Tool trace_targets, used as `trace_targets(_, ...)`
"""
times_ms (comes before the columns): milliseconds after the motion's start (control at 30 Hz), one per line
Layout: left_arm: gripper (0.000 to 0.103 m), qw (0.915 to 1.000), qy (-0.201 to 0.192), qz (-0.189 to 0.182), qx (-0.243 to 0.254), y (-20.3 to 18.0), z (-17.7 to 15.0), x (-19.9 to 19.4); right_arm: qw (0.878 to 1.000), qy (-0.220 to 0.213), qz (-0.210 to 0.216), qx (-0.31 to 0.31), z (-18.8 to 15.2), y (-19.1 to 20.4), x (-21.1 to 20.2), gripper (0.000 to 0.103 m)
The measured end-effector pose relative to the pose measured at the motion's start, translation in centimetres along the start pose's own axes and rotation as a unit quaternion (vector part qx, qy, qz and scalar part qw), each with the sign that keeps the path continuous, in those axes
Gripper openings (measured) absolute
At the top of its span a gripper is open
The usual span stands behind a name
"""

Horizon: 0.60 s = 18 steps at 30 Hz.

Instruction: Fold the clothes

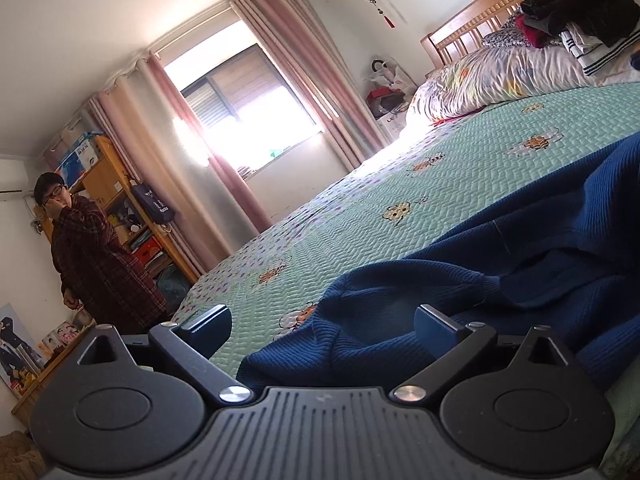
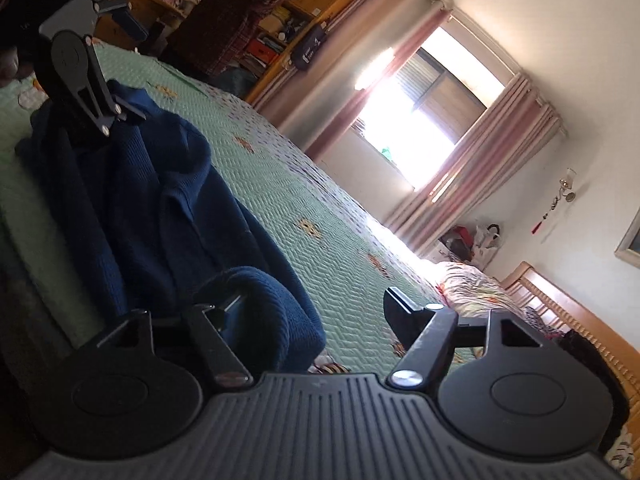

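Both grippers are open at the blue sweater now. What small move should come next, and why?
Probably close the right gripper on the rolled sweater edge between its open jaws, since that bunched fold lies unheld on the green quilt.

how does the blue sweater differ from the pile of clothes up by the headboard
The blue sweater is one ribbed, single-colour garment; the pile of clothes mixes dark, red and striped white pieces. The sweater lies spread low on the green bedspread right in front of the open left gripper; the pile sits heaped on the floral quilt at the far end. Both are on the bed, neither neatly folded.
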<state>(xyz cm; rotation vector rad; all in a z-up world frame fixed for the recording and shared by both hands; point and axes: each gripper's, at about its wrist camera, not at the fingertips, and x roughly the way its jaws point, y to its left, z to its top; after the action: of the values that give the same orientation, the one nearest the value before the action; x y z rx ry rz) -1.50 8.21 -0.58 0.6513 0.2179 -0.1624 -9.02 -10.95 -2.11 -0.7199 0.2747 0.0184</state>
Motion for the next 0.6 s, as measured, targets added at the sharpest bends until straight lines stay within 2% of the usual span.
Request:
trace_targets(67, 0.098, 1.0, -0.004, -0.004, 0.005, -0.3, 0.1, -0.1, 1.0, 0.026, -0.018, 0.0, -0.8, -0.4, 0.4, 0.073)
trace_targets(133, 0.098, 0.9999, -0.009, -0.008, 0.009, -0.4, 0.2, -0.1, 0.999, 0.044, -0.013, 0.011, -1.2, -0.8, 0.7, 0.073)
trace_targets(200, 0.098, 0.9995, -0.023, -0.01, 0.022, -0.5, 0.4, -0.2, 0.999, 0.037, 0.017, 0.006, -1.2, -0.7, 0.3, 0.073)
trace_targets(333, 0.098, 0.9958, -0.05, -0.021, 0.074, -0.8, 0.8, -0.2, 0.997, 0.013, 0.05, -0.06, -0.7, 1.3, -0.6, 0.075)
trace_targets(433, 0.098, 0.986, -0.069, -0.052, 0.142, -1.3, 1.2, 0.4, 0.996, 0.0, 0.066, -0.06, -0.3, 1.9, 0.0, 0.076)
trace_targets(500, 0.099, 0.9752, -0.077, -0.077, 0.193, -1.7, 1.5, 1.1, 0.995, -0.005, 0.081, -0.058, 0.0, 2.6, 1.0, 0.076)
trace_targets(600, 0.099, 0.9604, -0.079, -0.098, 0.248, -2.3, 1.7, 2.3, 0.995, -0.001, 0.078, -0.068, 0.2, 3.4, 3.0, 0.076)
